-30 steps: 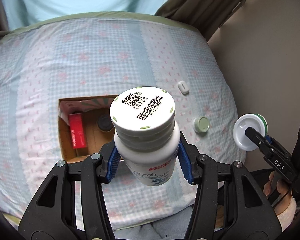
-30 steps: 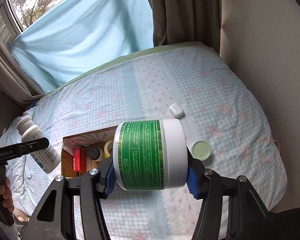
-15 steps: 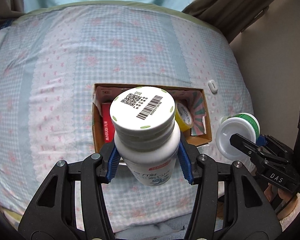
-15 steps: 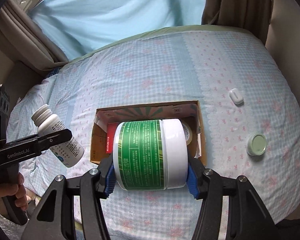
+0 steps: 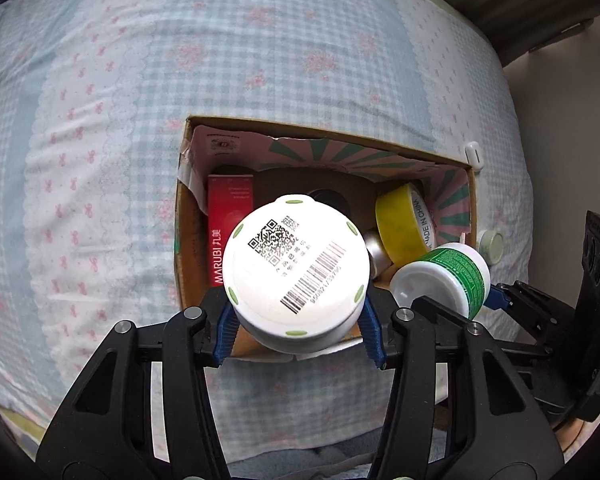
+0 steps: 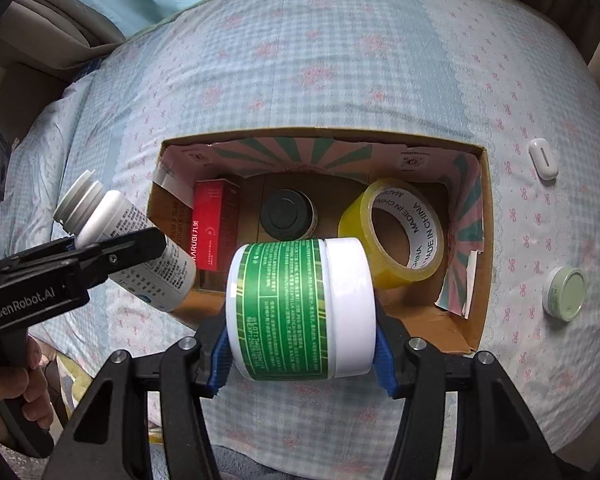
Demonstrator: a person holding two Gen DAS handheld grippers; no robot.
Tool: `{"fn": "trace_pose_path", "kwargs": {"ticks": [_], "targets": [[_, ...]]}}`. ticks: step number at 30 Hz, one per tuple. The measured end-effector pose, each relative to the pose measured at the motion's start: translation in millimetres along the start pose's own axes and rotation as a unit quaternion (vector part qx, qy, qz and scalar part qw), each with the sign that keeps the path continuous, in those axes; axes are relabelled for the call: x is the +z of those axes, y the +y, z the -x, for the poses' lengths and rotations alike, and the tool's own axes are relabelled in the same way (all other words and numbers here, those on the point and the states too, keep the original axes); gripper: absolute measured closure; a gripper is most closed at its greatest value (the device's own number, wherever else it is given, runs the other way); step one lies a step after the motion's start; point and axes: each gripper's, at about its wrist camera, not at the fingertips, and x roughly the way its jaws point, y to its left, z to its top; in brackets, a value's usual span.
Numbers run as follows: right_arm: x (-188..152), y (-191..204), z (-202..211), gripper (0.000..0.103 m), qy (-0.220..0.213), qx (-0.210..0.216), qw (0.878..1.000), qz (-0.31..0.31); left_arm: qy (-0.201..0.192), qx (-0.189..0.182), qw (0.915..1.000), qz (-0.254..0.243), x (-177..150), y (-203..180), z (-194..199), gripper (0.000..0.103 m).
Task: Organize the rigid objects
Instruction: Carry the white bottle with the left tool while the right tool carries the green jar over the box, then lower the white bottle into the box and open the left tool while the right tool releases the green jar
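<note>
- Left gripper (image 5: pixel 296 320): jaws clamp the white bottle (image 5: pixel 296 272), hanging over the lower-centre cardboard box (image 5: pixel 328 130) on the bed (image 5: pixel 100 120).
- Right gripper (image 6: pixel 300 348): jaws grip the green-labelled jar (image 6: pixel 296 308) sideways above the box's near edge.
- Risk, I judge: the two loads may collide, or the jar could land on the tape roll (image 6: pixel 392 232) and roll.
- The white bottle hides the box's floor beneath it; its label is unreadable.

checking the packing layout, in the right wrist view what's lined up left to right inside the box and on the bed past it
red box → black-lidded jar → yellow tape roll → pale green lidded jar, out on the bed. The small white case lies farther back on that side.
</note>
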Motion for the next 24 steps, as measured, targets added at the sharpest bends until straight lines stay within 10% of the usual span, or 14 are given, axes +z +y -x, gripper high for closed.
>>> {"fn": "trace_pose_path", "kwargs": {"ticks": [13, 16, 19, 24], "targets": [[23, 9, -62, 0.049, 0.08, 0.009, 0.995, 0.065, 0.048, 0.026, 0.9985, 0.0, 44, 5, -54, 0.056], [26, 12, -73, 0.048, 0.1, 0.02, 0.992, 0.069, 0.049, 0.025, 0.9985, 0.002, 51, 2, -54, 0.014], [26, 13, -75, 0.0, 0.108, 0.027, 0.992, 0.066, 0.025, 0.036, 0.9989, -0.016, 55, -3, -42, 0.0], [22, 4, -68, 0.0, 0.105, 0.051, 0.992, 0.045, 0.021, 0.044, 0.9987, -0.017, 50, 3, -30, 0.0]]}}
